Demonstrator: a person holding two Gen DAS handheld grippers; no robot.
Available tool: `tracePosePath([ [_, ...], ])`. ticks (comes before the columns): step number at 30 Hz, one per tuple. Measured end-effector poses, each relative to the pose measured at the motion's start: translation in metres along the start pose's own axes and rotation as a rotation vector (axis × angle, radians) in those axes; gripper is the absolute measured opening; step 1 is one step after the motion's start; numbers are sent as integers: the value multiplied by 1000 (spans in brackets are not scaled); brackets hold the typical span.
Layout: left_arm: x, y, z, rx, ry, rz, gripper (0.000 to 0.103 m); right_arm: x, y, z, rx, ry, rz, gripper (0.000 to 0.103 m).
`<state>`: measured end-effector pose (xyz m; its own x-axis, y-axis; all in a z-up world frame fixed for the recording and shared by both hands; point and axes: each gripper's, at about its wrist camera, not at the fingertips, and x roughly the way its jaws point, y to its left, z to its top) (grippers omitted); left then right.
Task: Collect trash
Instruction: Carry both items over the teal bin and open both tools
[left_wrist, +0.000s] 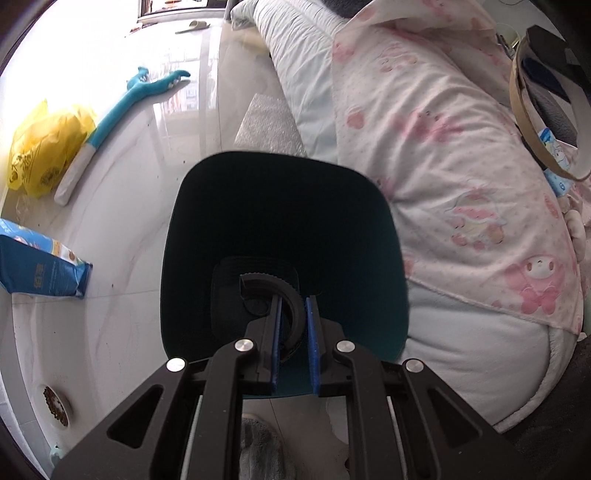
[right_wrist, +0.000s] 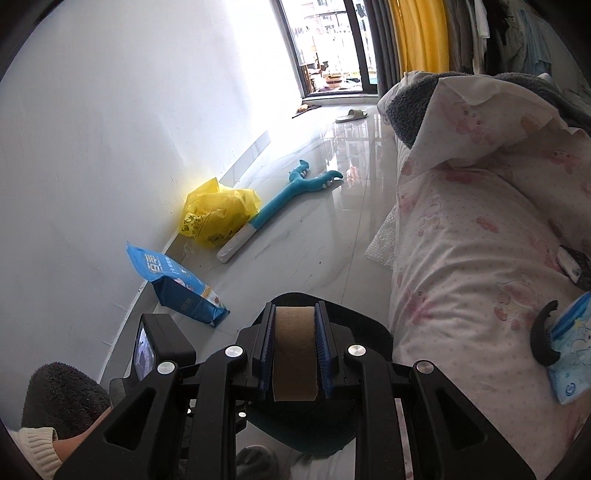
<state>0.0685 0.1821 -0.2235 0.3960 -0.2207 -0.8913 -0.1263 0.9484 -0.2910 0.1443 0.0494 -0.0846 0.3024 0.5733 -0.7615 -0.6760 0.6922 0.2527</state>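
Tape roll (right_wrist: 294, 352): your right gripper (right_wrist: 294, 354) is clamped on it, directly above the dark bin (left_wrist: 284, 236), which your left gripper (left_wrist: 293, 336) holds by its curved handle (left_wrist: 291, 310), jaws shut. Drop line is straight down. Bed (right_wrist: 480, 258) crowds the right; floor (right_wrist: 295, 258) to the left is open.

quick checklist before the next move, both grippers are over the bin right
1. Left gripper shut on the black curved piece: ok.
2. Right gripper shut on the brown cardboard ring: ok.
3. Both held items above the dark bin opening: left ok; right cannot tell, the bin is mostly hidden behind the gripper.
4. Bin mouth unobstructed: ok in the left wrist view.
5. Bin clear of the pink quilt: cannot tell, its edge runs close.
6. Trash left on the floor: not ok, the yellow bag and blue packet remain.
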Motion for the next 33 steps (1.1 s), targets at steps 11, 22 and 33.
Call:
tracePosePath([
  [11,-2,25,-9,-54,25,13,44,47,9,-5,23,119,-8,21],
  [22,-48,43,-9,-64,-135,61,70,91,1,-19,49,232,-43,22],
  [33,-108,34,-5,1,-355,111,83,133,-8,-39,100,339,-68,22],
])
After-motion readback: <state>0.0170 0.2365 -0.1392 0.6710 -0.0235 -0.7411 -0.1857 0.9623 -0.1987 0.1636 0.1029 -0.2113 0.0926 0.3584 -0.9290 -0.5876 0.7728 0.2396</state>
